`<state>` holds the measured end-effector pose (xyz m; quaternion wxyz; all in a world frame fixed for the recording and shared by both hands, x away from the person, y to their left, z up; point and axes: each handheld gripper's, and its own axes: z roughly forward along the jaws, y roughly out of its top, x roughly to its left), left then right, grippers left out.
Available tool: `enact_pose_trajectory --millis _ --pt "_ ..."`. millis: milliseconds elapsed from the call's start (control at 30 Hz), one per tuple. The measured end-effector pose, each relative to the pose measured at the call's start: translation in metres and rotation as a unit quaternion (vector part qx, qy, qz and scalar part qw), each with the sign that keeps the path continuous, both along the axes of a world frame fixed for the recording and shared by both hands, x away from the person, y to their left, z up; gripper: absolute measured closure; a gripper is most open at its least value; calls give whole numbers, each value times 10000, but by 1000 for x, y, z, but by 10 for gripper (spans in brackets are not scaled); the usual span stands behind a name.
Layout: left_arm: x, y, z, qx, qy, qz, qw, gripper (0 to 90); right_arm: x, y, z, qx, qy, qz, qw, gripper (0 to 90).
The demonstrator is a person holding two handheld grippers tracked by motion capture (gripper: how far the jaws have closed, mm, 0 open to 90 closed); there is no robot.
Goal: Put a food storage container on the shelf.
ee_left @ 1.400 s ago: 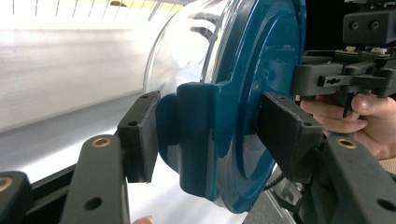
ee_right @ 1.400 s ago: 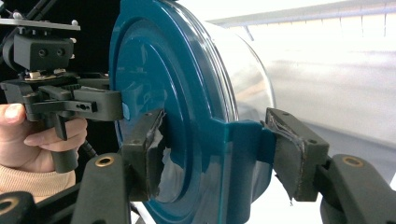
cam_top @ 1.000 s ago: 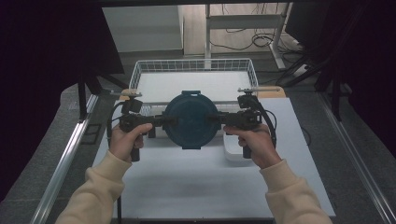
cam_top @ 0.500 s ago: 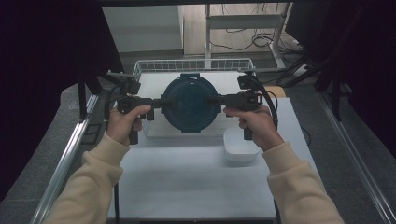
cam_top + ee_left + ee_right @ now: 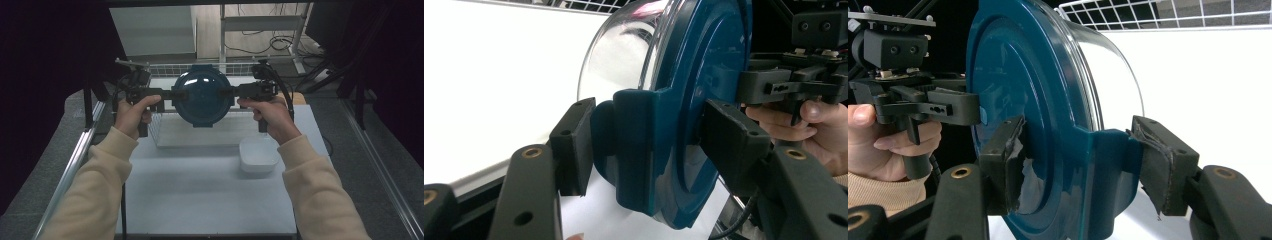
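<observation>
Both hands have carried the blue lidded pot up and forward since a second ago; it now hangs in the air over the near edge of the wire basket, tipped so its clear dome shows to the high view. Left gripper is clamped on the pot's left handle tab, right gripper on the right tab, pads tight on both. You're mid-carry, probably heading into the basket. Next: keep both hands level and moving together, clear the basket rim, set it down flat, only then let go. White container sits on the table near your right wrist, well clear.
</observation>
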<state>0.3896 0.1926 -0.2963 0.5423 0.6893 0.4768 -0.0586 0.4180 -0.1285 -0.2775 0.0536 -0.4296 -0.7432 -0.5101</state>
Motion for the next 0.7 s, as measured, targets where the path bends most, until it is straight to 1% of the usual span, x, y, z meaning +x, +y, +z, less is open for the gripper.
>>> enact_pose_trajectory --millis 133,333,500,633,700 --pt "10 3 0 -59 43 21 10000 406 8 2 0 -1 -12 -28 10000 403" --pt "21 3 -1 -29 72 27 10000 406 20 2 -1 25 81 -5 10000 405" --pt "33 3 0 -36 136 35 9999 406 31 2 -2 49 216 -16 9998 405" --pt "40 3 1 -67 171 21 9998 406 39 3 0 48 251 -63 9997 405" --pt "44 4 0 -82 209 0 9997 406 41 3 0 43 264 -84 9996 405"
